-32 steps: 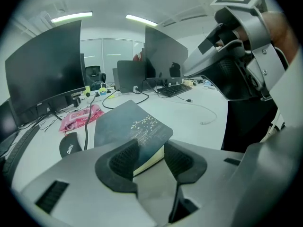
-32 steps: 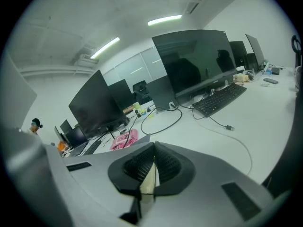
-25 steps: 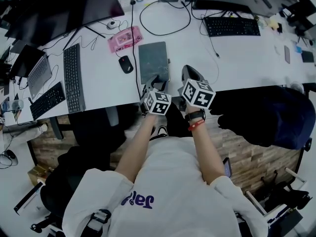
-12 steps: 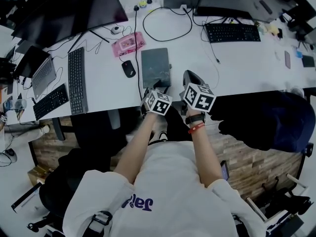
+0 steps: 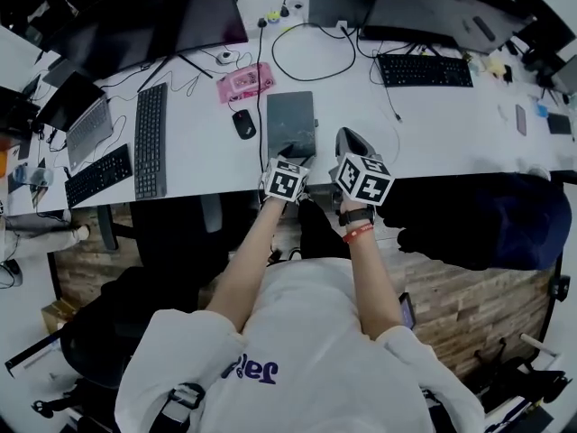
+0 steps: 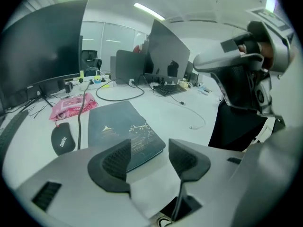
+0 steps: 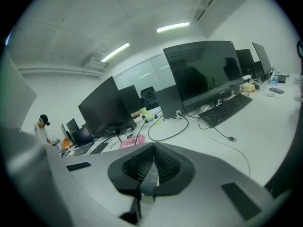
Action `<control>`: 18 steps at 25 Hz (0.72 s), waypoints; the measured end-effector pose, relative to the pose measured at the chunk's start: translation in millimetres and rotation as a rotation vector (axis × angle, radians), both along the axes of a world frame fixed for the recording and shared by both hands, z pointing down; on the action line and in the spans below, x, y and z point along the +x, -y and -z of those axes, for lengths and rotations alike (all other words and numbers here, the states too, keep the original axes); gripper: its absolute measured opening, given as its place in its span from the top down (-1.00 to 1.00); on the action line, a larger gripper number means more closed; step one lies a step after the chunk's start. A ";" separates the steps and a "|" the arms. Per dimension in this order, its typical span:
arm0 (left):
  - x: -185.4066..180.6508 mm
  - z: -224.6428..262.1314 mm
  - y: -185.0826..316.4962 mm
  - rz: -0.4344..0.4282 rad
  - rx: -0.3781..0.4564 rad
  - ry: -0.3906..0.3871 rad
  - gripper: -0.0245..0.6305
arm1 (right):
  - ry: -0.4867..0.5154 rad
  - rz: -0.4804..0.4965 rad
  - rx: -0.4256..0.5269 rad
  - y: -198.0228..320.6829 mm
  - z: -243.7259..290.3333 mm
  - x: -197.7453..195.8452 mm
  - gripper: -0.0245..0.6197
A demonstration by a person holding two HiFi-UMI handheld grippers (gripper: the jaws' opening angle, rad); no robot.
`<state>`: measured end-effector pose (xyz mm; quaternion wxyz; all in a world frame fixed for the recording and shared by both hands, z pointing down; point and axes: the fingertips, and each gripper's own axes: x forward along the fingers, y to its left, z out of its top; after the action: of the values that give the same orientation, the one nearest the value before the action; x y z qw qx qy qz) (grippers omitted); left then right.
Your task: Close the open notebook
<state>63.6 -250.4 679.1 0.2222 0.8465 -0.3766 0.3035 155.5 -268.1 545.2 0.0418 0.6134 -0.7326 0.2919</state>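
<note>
Gaping at their widest, the jaws of the left gripper (image 6: 149,148) have just been opening and grip nothing. Just past their tips lies the dark teal notebook with a gilt-patterned cover (image 6: 120,126). It lies flat on the white desk (image 6: 189,117), close to the near edge, and looks already closed. The right gripper (image 7: 154,150), to the right, has its jaws pressed together on nothing. The notebook looks like a light, stiff hardback with a smooth, perhaps slippery cover. Any further hold is best taken at its near corner or free edge, pinching the cover alone. A black computer mouse (image 6: 60,138) sits just left of it.
</note>
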 end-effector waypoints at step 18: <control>-77.2 151.2 -30.0 0.199 0.264 -0.210 0.28 | -0.065 0.134 0.166 -49.8 72.4 -45.0 0.88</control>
<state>-13.6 -220.3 528.0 0.1761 0.8539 -0.4699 0.1380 110.6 -218.2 472.8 0.0338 0.5737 -0.7918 0.2069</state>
